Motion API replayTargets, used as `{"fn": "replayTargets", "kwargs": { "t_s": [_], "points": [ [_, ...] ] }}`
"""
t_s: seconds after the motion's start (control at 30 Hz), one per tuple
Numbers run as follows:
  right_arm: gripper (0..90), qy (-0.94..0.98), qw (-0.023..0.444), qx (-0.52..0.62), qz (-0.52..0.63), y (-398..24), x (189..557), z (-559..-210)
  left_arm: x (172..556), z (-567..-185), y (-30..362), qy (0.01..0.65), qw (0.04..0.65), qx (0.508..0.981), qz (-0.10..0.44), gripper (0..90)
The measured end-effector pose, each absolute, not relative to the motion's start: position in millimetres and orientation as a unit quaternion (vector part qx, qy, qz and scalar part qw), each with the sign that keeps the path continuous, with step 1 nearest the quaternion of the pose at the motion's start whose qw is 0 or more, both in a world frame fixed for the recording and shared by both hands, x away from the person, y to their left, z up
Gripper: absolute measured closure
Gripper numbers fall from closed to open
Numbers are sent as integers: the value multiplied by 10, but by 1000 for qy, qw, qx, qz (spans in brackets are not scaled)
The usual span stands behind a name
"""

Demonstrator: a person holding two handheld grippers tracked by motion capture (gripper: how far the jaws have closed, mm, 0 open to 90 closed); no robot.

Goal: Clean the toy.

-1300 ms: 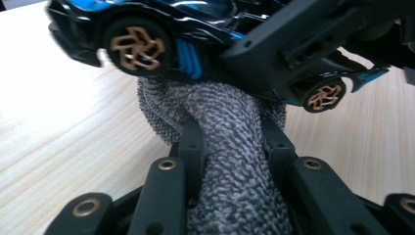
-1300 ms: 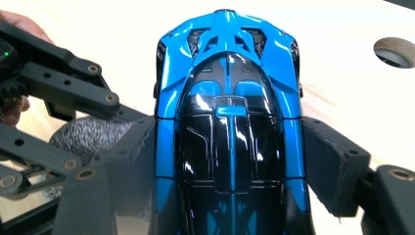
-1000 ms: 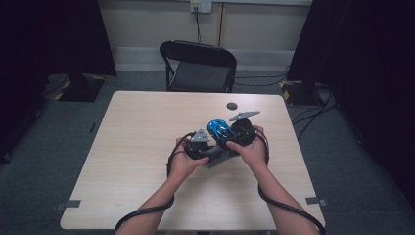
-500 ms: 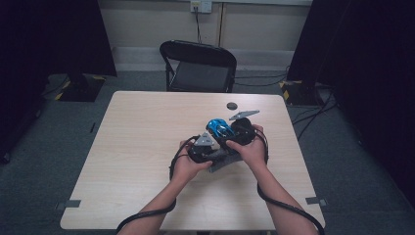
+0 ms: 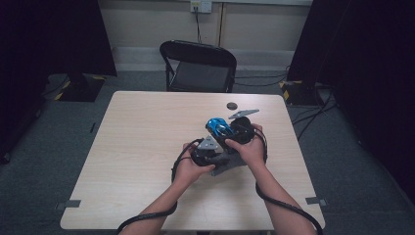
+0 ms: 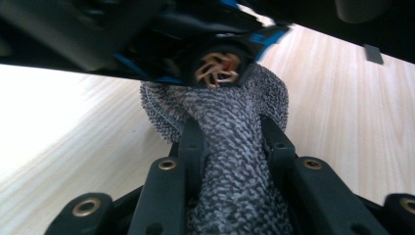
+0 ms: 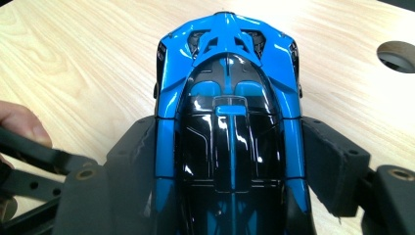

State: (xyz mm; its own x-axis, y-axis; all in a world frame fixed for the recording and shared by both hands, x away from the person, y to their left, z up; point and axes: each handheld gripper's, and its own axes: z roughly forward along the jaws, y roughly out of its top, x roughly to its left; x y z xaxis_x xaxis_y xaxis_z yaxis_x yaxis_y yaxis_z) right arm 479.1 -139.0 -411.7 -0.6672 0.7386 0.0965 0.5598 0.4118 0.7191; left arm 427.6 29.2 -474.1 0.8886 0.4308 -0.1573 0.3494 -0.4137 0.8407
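Glossy blue toy car (image 7: 230, 122), rigid and slippery, sits clamped across its flanks in the right claw (image 7: 230, 161); the left claw (image 6: 230, 147) pinches a soft grey cloth (image 6: 230, 127) beneath it.

A pale wooden bench (image 5: 137, 147) fills the frame's centre; a small dark disc (image 5: 231, 105) lies upper right on it.
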Motion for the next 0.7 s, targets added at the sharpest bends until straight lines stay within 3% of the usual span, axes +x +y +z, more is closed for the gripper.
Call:
{"fn": "replayTargets", "kwargs": {
  "t_s": [0.7],
  "points": [
    [283,830,122,397,372,-1387,4858,-4092,4091,-4664,168,186,498,847,20,691]
  ]
}}
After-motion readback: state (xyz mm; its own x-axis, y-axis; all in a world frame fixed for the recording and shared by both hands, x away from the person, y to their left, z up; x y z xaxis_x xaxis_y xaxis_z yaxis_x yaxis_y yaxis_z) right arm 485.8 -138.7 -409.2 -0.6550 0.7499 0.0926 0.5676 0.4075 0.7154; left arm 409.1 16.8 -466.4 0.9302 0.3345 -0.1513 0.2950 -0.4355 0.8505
